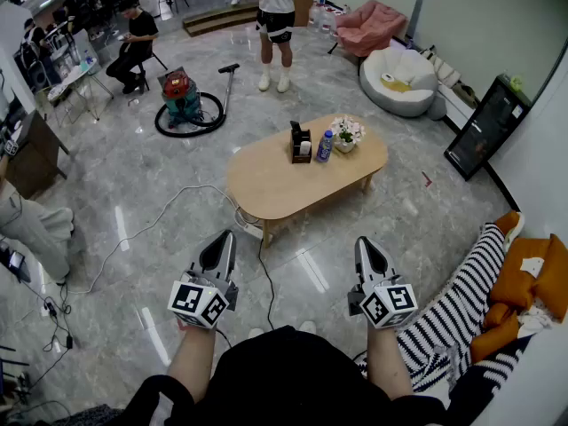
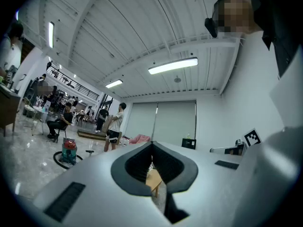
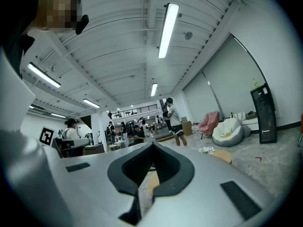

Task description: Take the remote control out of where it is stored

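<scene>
Both grippers are shut and empty: the left gripper (image 1: 224,236) and the right gripper (image 1: 365,241) are held level, close to the person's body, each with its jaw tips pressed together and nothing between them. Each gripper view shows only a thin slit behind the meeting tips.

The task looks barely started; this reads as the approach step. The remote (image 1: 295,130) is most likely the slim dark shape standing up in the holder (image 1: 301,145), though it is too small to be sure. That holder sits on the table (image 1: 284,185), well apart from both grippers, across a stretch of floor (image 1: 133,176).

Next, I judge, the person must close in on the table, open one gripper and bring it down over the remote's upper end, then lift straight up so the holder does not tip.

The holder is a small black boxy caddy with open compartments, one of them holding something white. Just beside it stand a clear bottle (image 1: 325,145) with a blue label and a pot of flowers (image 1: 345,133). The table has a smooth, pale wooden top with rounded ends. The floor is glossy grey stone that reflects the lights.
</scene>
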